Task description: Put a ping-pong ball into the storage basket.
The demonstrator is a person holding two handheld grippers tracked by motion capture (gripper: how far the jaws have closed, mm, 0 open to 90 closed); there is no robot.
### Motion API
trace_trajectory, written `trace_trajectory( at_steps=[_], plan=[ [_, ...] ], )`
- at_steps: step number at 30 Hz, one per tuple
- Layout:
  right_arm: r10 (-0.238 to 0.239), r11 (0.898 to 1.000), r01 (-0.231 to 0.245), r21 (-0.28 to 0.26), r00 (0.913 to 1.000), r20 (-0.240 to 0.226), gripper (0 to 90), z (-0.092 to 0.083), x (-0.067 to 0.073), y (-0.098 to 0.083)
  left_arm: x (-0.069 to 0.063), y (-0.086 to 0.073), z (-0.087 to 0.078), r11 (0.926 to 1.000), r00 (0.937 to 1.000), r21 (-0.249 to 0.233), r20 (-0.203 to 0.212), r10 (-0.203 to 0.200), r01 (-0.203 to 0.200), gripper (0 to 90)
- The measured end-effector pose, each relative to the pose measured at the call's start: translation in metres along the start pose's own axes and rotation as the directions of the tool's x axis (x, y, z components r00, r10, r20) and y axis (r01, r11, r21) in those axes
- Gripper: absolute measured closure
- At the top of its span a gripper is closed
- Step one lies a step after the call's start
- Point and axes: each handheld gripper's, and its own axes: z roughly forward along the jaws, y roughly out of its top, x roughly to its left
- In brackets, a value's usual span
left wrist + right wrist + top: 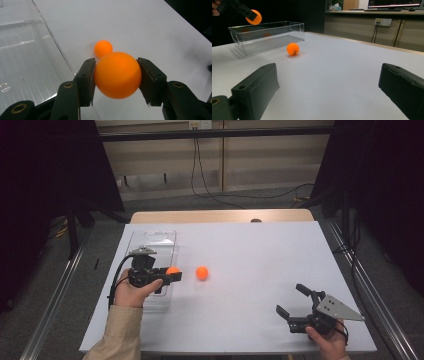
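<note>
Nearest the high camera, the right hand-held gripper (295,306) is seen resting low over the near right part of the bench (260,320), its jaws spread wide with nothing between them. Farther in, the left hand-held gripper (172,276) is shown clenched on an orange ball (117,74), which is held in the air at the right-hand edge of the clear bin (150,242). A second orange ball (202,272) is seen lying on the bench just beside the bin, apart from it.

Risks, as judged: the held ball is pinched only at two small patches of its smooth, round shell, so a slight loosening or a knock against the bin wall could let it squirt out and roll off. If it were released short of the wall, it would land on the bench and could strike the loose ball.

Materials: both balls appear hard, matt and perfectly round; the bin is a rigid, transparent, straight-walled rectangular box with a ribbed floor; the bench is covered by a flat, pale, smooth sheet; the pads (86,82) are flat, black and dull.
</note>
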Motion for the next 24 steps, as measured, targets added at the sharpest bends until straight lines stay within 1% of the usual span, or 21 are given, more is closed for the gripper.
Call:
trace_trajectory(
  at_steps=[3, 7, 8, 12, 17, 21, 22, 24],
  plan=[
    [0.000, 1.000, 0.000, 0.000, 1.0000, 0.001, 2.1, 0.000, 0.000, 0.000, 0.001, 0.000, -0.001, 1.0000, 1.0000, 0.002, -0.003, -0.002, 0.002, 50.8],
    [-0.001, 1.000, 0.001, 0.000, 1.0000, -0.001, 2.1, 0.000, 0.000, 0.000, 0.002, 0.000, -0.004, 0.9999, 0.9999, -0.009, -0.010, -0.008, 0.007, 50.8],
    [-0.001, 1.000, 0.001, 0.000, 1.0000, -0.001, 2.1, 0.000, 0.000, 0.000, 0.003, 0.001, -0.005, 1.0000, 0.9999, -0.004, -0.011, -0.005, 0.005, 50.8],
    [-0.001, 1.000, 0.001, 0.001, 1.0000, -0.001, 2.1, 0.000, 0.000, 0.000, 0.005, 0.001, -0.007, 0.9998, 0.9998, -0.015, -0.015, -0.014, 0.014, 50.8],
    [-0.001, 1.000, 0.001, 0.002, 1.0000, -0.001, 2.1, 0.000, 0.000, 0.000, 0.008, 0.001, -0.009, 0.9998, 0.9997, -0.015, -0.018, -0.014, 0.014, 50.8],
    [0.000, 1.000, 0.000, 0.002, 1.0000, -0.002, 2.1, 0.000, 0.000, 0.000, 0.009, 0.001, -0.010, 0.9998, 0.9996, -0.014, -0.022, -0.016, 0.015, 50.8],
    [0.000, 1.000, 0.000, 0.001, 1.0000, -0.002, 2.1, 0.000, 0.000, 0.000, 0.008, 0.001, -0.010, 0.9996, 0.9994, -0.016, -0.024, -0.024, 0.024, 50.8],
    [0.000, 1.000, 0.000, 0.001, 1.0000, -0.002, 2.1, 0.000, 0.000, 0.000, 0.008, 0.001, -0.011, 0.9996, 0.9996, -0.016, -0.021, -0.022, 0.021, 50.8]
  ],
)
